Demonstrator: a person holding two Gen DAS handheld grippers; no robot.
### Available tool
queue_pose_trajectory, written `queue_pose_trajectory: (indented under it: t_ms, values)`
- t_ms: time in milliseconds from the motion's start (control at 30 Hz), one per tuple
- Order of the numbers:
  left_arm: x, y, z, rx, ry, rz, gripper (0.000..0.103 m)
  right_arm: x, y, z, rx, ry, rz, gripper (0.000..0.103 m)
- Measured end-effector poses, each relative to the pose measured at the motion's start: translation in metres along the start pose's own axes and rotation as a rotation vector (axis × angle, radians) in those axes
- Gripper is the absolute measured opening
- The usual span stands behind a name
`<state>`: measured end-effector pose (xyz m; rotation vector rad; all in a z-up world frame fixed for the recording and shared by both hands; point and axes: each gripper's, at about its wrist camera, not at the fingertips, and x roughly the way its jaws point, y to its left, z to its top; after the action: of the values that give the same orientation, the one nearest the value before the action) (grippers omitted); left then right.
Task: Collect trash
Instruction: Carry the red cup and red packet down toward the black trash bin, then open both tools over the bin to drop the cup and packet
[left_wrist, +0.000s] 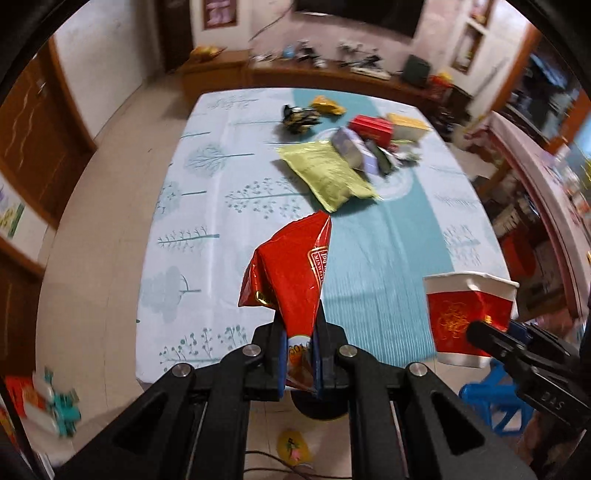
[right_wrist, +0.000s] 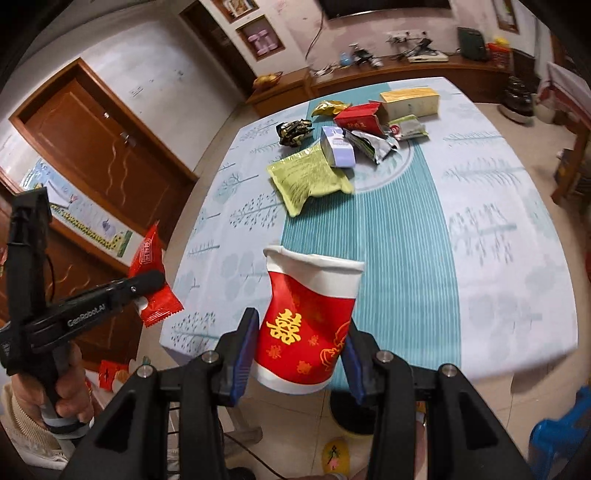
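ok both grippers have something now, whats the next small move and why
Probably carry both loads off the table to wherever the trash goes; no bin is clearly in view. The left gripper is shut on the red wrapper and the right gripper on the paper cup, both lifted near the table edge, so neither can pick more.

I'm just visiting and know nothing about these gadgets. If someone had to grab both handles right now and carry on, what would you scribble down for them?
Left gripper: shut on a red snack wrapper, held up off the table near its front edge.
Right gripper: shut on a crumpled red paper cup, also in the air by the front edge.
Still on the table: green pouch, lilac carton, silver wrapper, red box, yellow box, black-and-gold wrapper, yellow wrapper.
Done: two pieces picked up.
Left: drop these two wherever the trash goes, no bin clearly visible, then collect the pile.
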<state>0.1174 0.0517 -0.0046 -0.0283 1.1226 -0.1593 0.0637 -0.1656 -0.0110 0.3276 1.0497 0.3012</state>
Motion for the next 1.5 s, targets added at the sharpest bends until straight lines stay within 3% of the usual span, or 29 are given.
queue_pose_trajectory:
  t_ms: [267, 600, 733, 900, 1100, 1233, 1300, 1367, 1500]
  values:
    - [-0.006, -0.014, -0.053, 0.115, 0.045, -0.078, 0.009, -0.012, 0.023, -0.072, 0.067, 0.027, -0.050, 0.042]
    - [0.033, -0.041, -0.123, 0.147, 0.188, -0.124, 0.009, 0.001, 0.003, -0.137, 0.135, 0.145, -0.102, 0.043]
    - [0.069, -0.053, -0.154, 0.156, 0.250, -0.133, 0.009, 0.032, -0.023, -0.165, 0.191, 0.208, -0.115, 0.043]
    - [0.140, -0.066, -0.199, 0.146, 0.313, -0.134, 0.009, 0.091, -0.063, -0.202, 0.219, 0.258, -0.146, 0.043]
    - [0.225, -0.072, -0.242, 0.127, 0.321, -0.103, 0.011, 0.165, -0.108, -0.239, 0.230, 0.288, -0.152, 0.043]
    - [0.272, -0.068, -0.261, 0.086, 0.297, -0.081, 0.025, 0.218, -0.137, -0.260, 0.243, 0.293, -0.157, 0.043]
    - [0.287, -0.065, -0.266, 0.073, 0.280, -0.066, 0.037, 0.241, -0.148, -0.267, 0.240, 0.287, -0.157, 0.044]
    - [0.303, -0.061, -0.269, 0.062, 0.263, -0.040, 0.058, 0.260, -0.157, -0.274, 0.238, 0.279, -0.151, 0.045]
    - [0.320, -0.054, -0.275, 0.061, 0.248, 0.009, 0.078, 0.289, -0.167, -0.281, 0.241, 0.284, -0.157, 0.046]
